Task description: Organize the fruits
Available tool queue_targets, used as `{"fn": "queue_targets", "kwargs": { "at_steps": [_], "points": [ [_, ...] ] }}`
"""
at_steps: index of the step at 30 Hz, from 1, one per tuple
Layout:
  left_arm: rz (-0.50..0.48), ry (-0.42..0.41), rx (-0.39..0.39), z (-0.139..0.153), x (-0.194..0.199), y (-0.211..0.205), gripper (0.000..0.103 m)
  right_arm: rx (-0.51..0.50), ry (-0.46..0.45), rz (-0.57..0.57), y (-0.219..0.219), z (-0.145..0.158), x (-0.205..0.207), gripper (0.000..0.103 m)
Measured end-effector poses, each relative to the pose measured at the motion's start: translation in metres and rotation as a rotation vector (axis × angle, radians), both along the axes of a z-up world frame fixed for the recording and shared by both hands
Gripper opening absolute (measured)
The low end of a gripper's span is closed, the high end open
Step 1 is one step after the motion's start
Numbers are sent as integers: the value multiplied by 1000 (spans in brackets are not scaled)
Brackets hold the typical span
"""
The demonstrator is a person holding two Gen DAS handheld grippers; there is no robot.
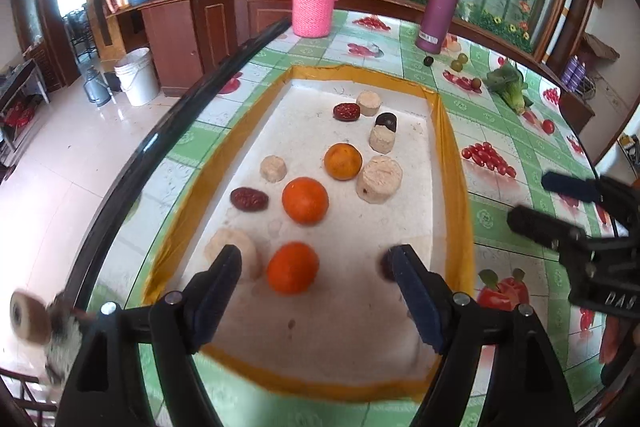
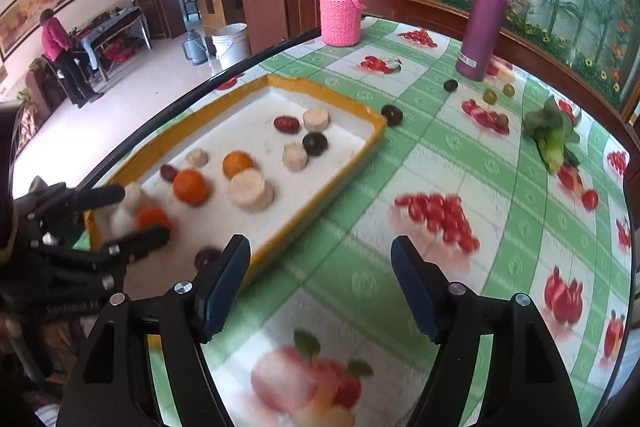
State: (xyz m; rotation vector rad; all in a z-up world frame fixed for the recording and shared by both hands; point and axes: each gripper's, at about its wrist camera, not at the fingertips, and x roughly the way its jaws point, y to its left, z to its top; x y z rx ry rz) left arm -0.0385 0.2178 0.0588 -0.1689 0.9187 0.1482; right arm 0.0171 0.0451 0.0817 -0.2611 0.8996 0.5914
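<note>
A white foam tray with a yellow rim (image 1: 448,163) (image 2: 352,163) lies on the table. It holds three oranges (image 1: 305,200) (image 2: 190,187), red dates (image 1: 249,199), a dark plum (image 1: 386,121) (image 2: 315,143) and several pale round foam pedestals (image 1: 379,179). My left gripper (image 1: 316,263) is open and empty, low over the tray's near end, with the nearest orange (image 1: 293,267) between its fingers' line. My right gripper (image 2: 320,259) is open and empty over the tablecloth, right of the tray. A dark fruit (image 2: 207,255) lies in the tray by its left finger.
Loose small fruits (image 2: 392,115) (image 2: 489,95) and a green vegetable (image 2: 554,135) lie on the fruit-print tablecloth beyond the tray. A pink knit-sleeved jar (image 2: 341,15) and a purple flask (image 2: 482,23) stand at the back. The table edge (image 1: 160,131) runs left.
</note>
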Motion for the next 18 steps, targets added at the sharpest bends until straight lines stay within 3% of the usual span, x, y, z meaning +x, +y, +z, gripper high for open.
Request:
{"fn": "queue_targets", "kwargs": {
  "at_steps": [5, 10, 13, 18],
  "points": [
    [116, -95, 12, 16, -44, -7, 99, 9, 40, 3, -16, -9, -29, 80],
    [125, -159, 35, 22, -68, -12, 103, 23, 38, -40, -27, -14, -61, 88],
    [90, -145, 34, 18, -68, -10, 103, 22, 18, -84, -29, -12, -77, 95],
    [53, -122, 3, 9, -70, -3, 103, 18, 7, -210, -30, -17, -91, 98]
  ]
}}
